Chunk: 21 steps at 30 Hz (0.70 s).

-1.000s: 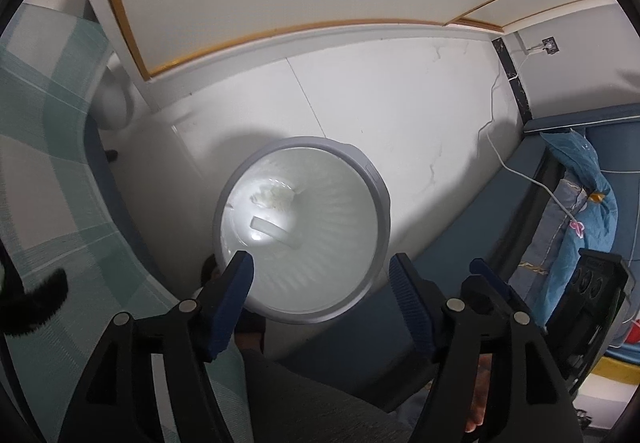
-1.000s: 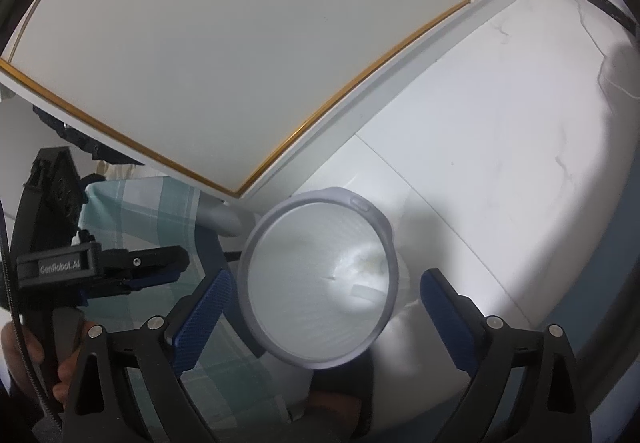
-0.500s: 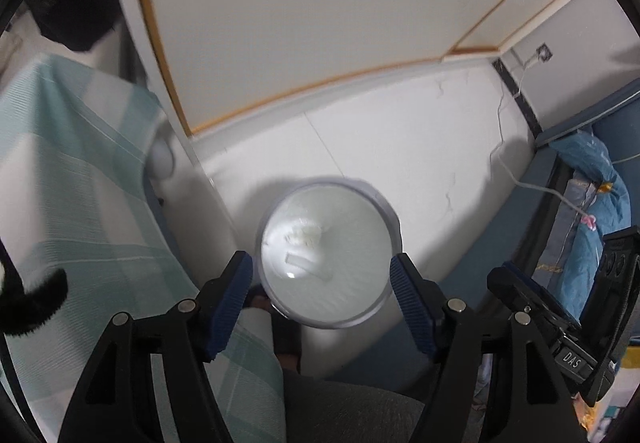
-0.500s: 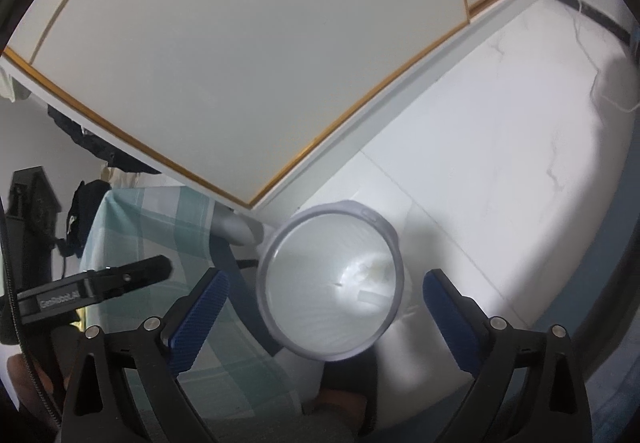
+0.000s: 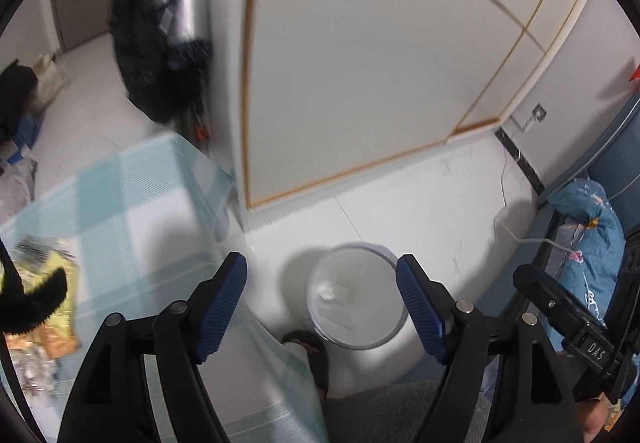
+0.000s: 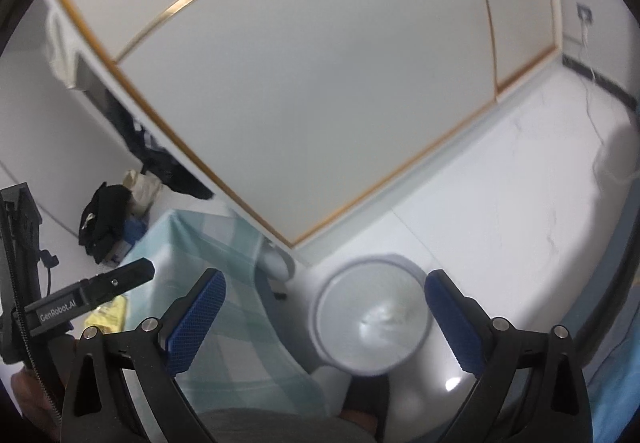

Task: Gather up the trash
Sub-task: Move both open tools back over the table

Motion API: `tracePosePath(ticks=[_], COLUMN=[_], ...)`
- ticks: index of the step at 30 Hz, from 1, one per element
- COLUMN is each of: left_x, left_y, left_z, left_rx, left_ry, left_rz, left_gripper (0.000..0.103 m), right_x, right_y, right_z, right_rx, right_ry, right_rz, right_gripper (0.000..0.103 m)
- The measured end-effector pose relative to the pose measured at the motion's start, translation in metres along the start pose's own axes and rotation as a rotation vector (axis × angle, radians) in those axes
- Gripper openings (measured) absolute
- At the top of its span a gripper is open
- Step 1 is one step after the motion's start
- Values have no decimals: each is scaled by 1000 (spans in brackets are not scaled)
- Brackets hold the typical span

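Both grippers, left (image 5: pixel 320 303) with jaws opening and right (image 6: pixel 324 317) spread wide, are held empty above the white trash bin (image 5: pixel 358 307).

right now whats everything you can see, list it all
trash bin: one, white with grey rim, on the floor by the table, scraps of trash inside
tablecloth: one, teal and white check, over the table
yellow wrapper: one, on the tablecloth
cabinet doors: white, gold trim, behind the bin
dark bag: one, hanging left of the cabinet
blue floral bedding: one heap, right edge
slipper: one, dark, beside the bin
left gripper: blue pads, jaws opening, empty
right gripper: blue pads, open, empty
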<state>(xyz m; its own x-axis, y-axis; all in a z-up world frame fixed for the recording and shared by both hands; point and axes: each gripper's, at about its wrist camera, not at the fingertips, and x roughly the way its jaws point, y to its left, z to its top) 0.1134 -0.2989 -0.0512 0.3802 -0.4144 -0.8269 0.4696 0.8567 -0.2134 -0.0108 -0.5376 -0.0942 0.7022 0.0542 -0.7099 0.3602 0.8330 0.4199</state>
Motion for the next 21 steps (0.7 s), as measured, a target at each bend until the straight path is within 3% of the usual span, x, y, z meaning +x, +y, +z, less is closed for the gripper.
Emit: tracePosePath(ticks=[8,14,21], left_x=[-63,-112,-146], left_y=[54,114,181], left_z=[-8,-25,-49], left_rx=[-97,-188,-277], left_ry=[-164,-282,-356], left_rz=[65,145,196], left_gripper=[84,86,86], right_x=[-41,-45,-39], right_y=[75,131,200], right_z=[-4,-17,-39], right_rx=[-112,-195,-292], right_ry=[-190,-216,-196], right_rz=[35,82,166], right_gripper=[103,103,103])
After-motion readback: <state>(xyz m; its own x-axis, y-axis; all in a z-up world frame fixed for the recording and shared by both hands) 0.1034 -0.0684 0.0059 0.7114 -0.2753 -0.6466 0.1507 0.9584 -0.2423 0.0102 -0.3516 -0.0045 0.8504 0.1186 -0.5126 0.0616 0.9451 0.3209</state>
